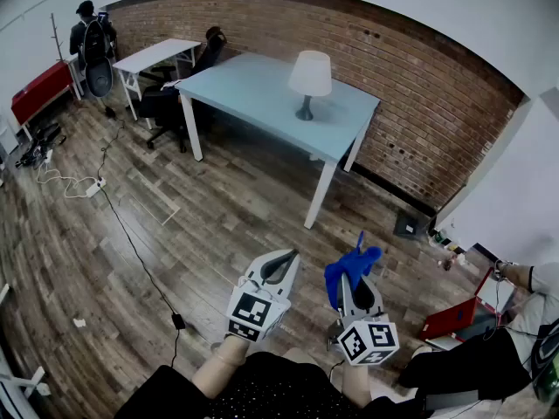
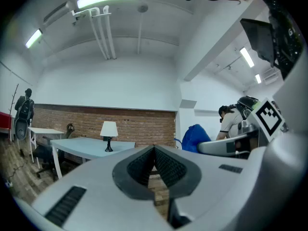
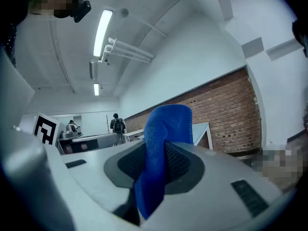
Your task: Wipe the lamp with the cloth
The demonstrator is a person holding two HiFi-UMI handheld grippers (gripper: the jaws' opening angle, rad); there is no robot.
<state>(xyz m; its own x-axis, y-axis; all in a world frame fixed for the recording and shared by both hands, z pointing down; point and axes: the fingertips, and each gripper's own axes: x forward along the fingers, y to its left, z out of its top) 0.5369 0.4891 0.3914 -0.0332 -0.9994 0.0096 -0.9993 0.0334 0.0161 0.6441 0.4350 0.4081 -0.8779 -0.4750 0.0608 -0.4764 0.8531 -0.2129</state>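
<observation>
In the right gripper view the blue cloth (image 3: 161, 148) is filling the middle of the frame and covering the spot where the lamp (image 1: 309, 78) would be showing. Only a corner of the table (image 3: 202, 131) is peeking out to the cloth's right. The right gripper (image 3: 155, 163) is pinching that cloth, and a fold of it is standing above the jaws. The left gripper (image 2: 154, 154) is keeping its jaws pressed together with nothing between them. In the head view both grippers are sitting at lower centre, with the forearms cut off by the bottom edge. The lamp is standing upright on the table at upper centre, well apart from them. In the left gripper view it is showing small, left of centre.
</observation>
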